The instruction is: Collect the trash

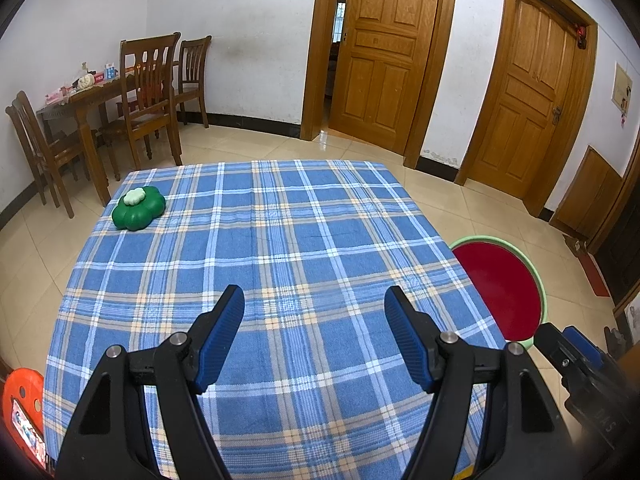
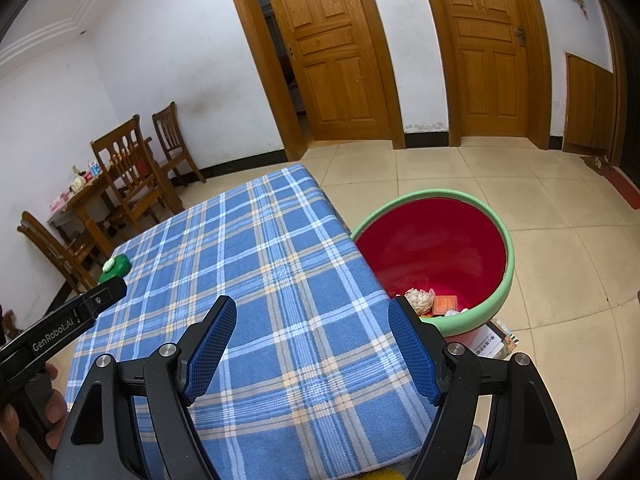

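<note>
A table under a blue plaid cloth (image 1: 280, 248) (image 2: 256, 264) fills both views. My left gripper (image 1: 314, 300) hovers open over its near part, nothing between the blue pads. My right gripper (image 2: 312, 312) is open too, above the cloth's right edge. Beside the table on the floor stands a bin (image 2: 440, 248) (image 1: 504, 288), red inside with a green rim. Crumpled paper (image 2: 420, 300) and an orange packet (image 2: 446, 304) lie at its bottom. A green flower-shaped object (image 1: 138, 208) (image 2: 116, 266) with a pale top sits at the cloth's far left corner.
A wooden dining table with chairs (image 1: 132, 96) stands by the far left wall. Two wooden doors (image 1: 384, 48) are at the back, the left one ajar. An orange item (image 1: 24, 404) sits low at the left. Papers (image 2: 496, 340) lie on the tiled floor by the bin.
</note>
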